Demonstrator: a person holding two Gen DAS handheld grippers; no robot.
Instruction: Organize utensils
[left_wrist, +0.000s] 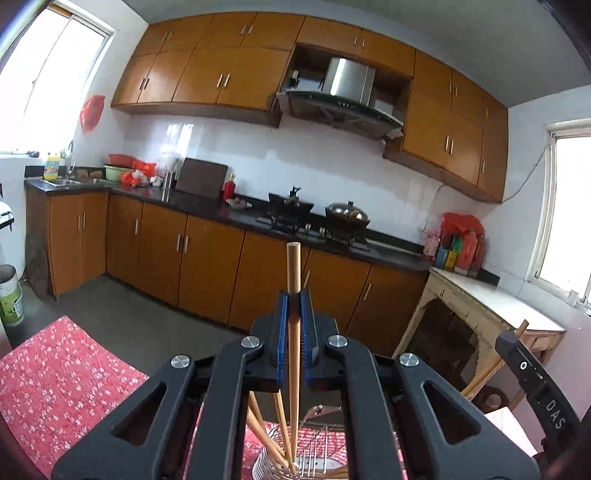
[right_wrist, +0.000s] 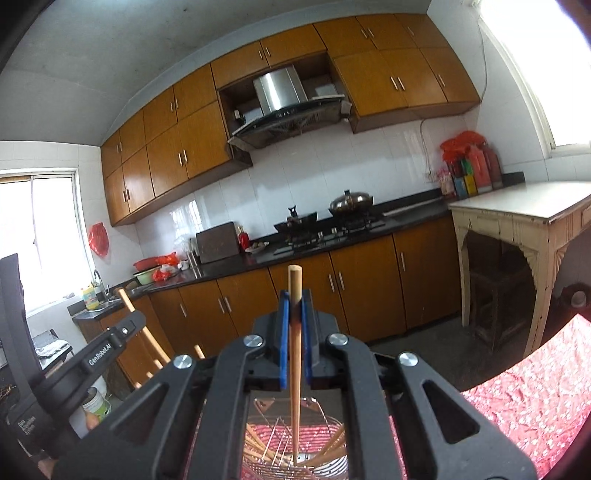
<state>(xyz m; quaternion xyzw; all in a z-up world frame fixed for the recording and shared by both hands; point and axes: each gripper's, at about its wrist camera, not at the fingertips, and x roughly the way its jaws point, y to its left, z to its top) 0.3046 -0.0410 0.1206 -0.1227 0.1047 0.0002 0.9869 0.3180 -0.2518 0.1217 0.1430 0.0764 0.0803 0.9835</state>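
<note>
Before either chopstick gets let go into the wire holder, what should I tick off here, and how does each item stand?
1. Left gripper clamps its chopstick between the blue pads: ok.
2. Right gripper clamps its chopstick: ok.
3. Left chopstick's lower end lies inside the wire holder: ok, it runs down among the others there.
4. Right chopstick's lower end is over the wire basket: ok; whether it touches the bottom, cannot tell.
5. Grippers apart from each other: ok, the left gripper shows only at the right view's left edge.
6. Holder stands steady on the red cloth: cannot tell, its base is hidden.
</note>
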